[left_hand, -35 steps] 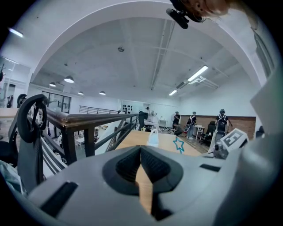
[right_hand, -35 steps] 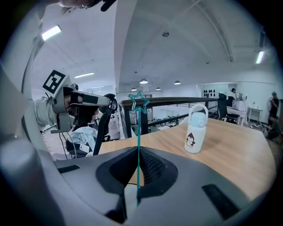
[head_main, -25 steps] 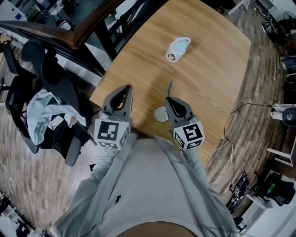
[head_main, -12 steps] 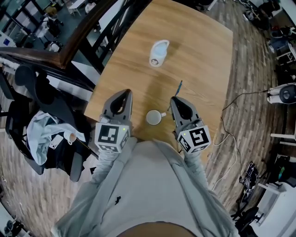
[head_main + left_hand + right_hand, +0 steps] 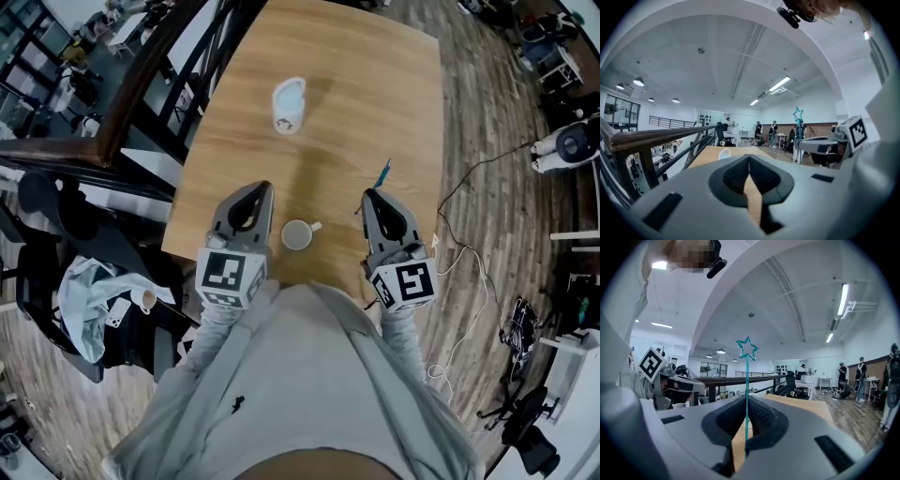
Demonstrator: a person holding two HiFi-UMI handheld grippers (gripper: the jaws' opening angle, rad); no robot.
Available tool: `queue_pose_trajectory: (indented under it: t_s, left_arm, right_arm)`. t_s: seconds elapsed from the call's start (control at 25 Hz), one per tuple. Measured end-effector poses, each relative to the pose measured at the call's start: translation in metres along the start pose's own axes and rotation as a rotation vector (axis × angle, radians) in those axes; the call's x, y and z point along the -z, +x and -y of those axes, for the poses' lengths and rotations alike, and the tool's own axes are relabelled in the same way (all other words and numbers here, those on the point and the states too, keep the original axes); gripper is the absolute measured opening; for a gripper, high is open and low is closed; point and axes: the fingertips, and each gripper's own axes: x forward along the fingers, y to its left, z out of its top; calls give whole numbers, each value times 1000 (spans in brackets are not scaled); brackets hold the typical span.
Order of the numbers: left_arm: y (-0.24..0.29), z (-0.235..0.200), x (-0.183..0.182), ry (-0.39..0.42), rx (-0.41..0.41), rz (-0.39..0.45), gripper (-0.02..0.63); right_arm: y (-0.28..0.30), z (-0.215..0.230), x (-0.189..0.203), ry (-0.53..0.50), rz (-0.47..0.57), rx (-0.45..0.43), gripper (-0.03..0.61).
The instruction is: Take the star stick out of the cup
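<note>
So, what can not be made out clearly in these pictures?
- Inside of the cup: head view, too small to tell what it holds.
- Star on the star stick: head view, too small, only a thin blue streak past the right tool.
- White object far on the table: head view, too small and blurred to name.

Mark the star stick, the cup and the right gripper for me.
star stick [image 5: 746, 380], right gripper view, on the stem below the star
cup [image 5: 296, 234], head view, on its open mouth
right gripper [image 5: 372, 195], head view, at the jaw tips, shut on the star stick
</note>
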Motion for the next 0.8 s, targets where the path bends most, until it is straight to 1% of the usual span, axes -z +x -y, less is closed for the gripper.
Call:
queue_pose_trajectory:
  t_s: [0.2, 0.36, 0.52, 0.8]
  left_arm:
    - [7, 13, 0, 11, 44, -11, 20]
    - [12, 20, 1, 17, 71, -17, 20]
    - [15, 21, 4, 11, 80, -26, 20]
    - [16, 13, 6, 2, 69, -28, 20]
  right_arm:
    - [-19, 14, -2, -25, 5, 68, 23]
    - [-27, 18, -2, -52, 6, 98, 23]
    - [-27, 22, 0, -53, 2, 111, 23]
    - [-18, 19, 1, -47, 3, 107, 23]
